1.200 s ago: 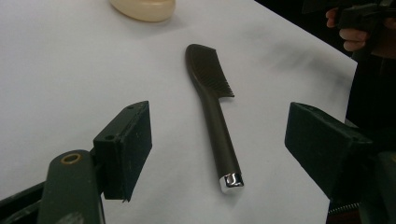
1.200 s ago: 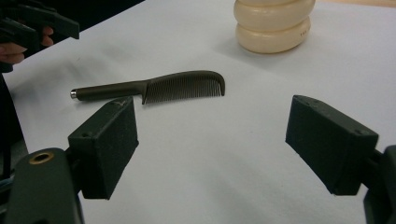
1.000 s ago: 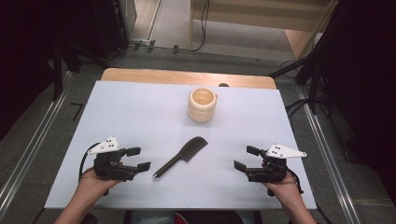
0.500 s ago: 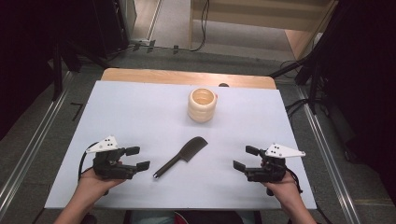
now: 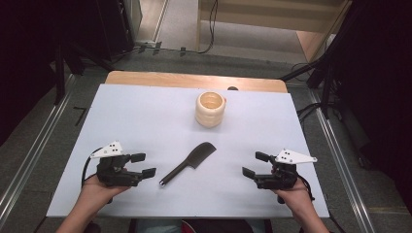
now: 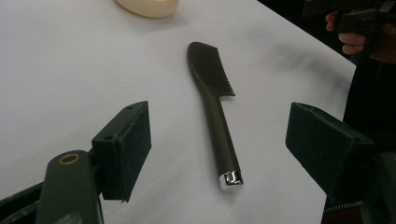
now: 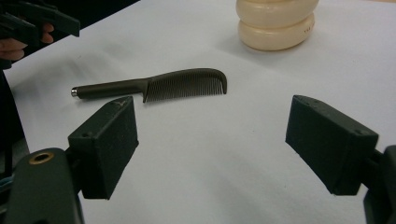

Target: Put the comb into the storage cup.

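The dark brown plastic comb with a long handle (image 5: 190, 162) lies flat near the middle of the white desk (image 5: 145, 116), its silver-capped handle end pointing toward 7 o'clock and its teeth end toward 1 o'clock. At 12 o'clock from it, well apart, stands the cream ribbed cup (image 5: 211, 109). The left gripper (image 5: 142, 165) rests at 9 o'clock of the comb, jaws wide and empty. The right gripper (image 5: 256, 164) sits at 3 o'clock, jaws likewise spread wide, holding nothing.

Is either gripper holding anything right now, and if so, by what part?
Nothing is held. The left gripper and right gripper are both open and empty, and the comb lies untouched on the table between them.
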The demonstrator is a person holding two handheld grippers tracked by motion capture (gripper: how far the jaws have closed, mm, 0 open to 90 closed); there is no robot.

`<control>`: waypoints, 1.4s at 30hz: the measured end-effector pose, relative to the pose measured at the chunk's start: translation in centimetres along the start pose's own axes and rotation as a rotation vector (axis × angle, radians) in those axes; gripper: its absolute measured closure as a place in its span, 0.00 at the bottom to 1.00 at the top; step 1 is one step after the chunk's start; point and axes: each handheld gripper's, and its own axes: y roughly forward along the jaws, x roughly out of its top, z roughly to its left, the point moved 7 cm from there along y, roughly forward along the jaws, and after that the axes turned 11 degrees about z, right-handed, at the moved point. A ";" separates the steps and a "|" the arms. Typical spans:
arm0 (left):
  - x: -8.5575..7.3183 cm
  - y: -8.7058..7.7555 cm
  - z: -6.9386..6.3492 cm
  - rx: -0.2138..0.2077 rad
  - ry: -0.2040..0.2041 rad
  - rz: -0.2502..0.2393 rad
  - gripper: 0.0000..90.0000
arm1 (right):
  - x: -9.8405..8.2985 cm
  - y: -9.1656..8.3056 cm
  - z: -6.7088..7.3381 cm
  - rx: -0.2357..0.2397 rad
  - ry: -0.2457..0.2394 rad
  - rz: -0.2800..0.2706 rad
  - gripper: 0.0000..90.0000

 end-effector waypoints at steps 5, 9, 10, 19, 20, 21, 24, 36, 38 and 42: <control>0.0 0.0 0.1 0.005 -0.001 0.001 0.26 | 0.0 0.0 0.0 0.000 0.001 0.001 0.17; 0.0 0.0 0.1 0.006 0.001 0.003 0.26 | 0.0 0.0 0.0 0.001 0.000 0.001 0.17; 0.0 0.0 0.1 0.006 0.000 0.004 0.26 | 0.0 0.0 0.0 0.001 0.000 0.001 0.17; 0.0 0.3 0.1 0.003 -0.042 0.043 0.28 | 0.0 0.1 0.0 -0.004 0.001 0.006 0.17; 0.0 0.3 0.1 0.013 -0.038 0.044 0.28 | -0.1 0.1 0.0 -0.003 0.002 0.008 0.17; 0.1 0.4 0.1 0.014 -0.034 0.043 0.28 | -0.1 0.1 0.0 -0.003 0.002 0.008 0.17; 0.4 0.6 0.1 0.043 -0.029 0.044 0.28 | -0.1 0.1 0.0 -0.003 0.005 0.008 0.17; 1.7 1.6 -0.2 0.065 0.006 0.042 0.28 | -0.1 0.1 -0.1 -0.007 0.006 0.009 0.17; 2.0 1.8 -0.3 0.064 0.004 0.037 0.28 | -0.1 0.1 -0.1 -0.010 0.008 0.009 0.17; 2.7 2.2 -0.3 0.065 0.008 0.036 0.28 | -0.1 0.1 -0.2 -0.013 0.006 0.010 0.17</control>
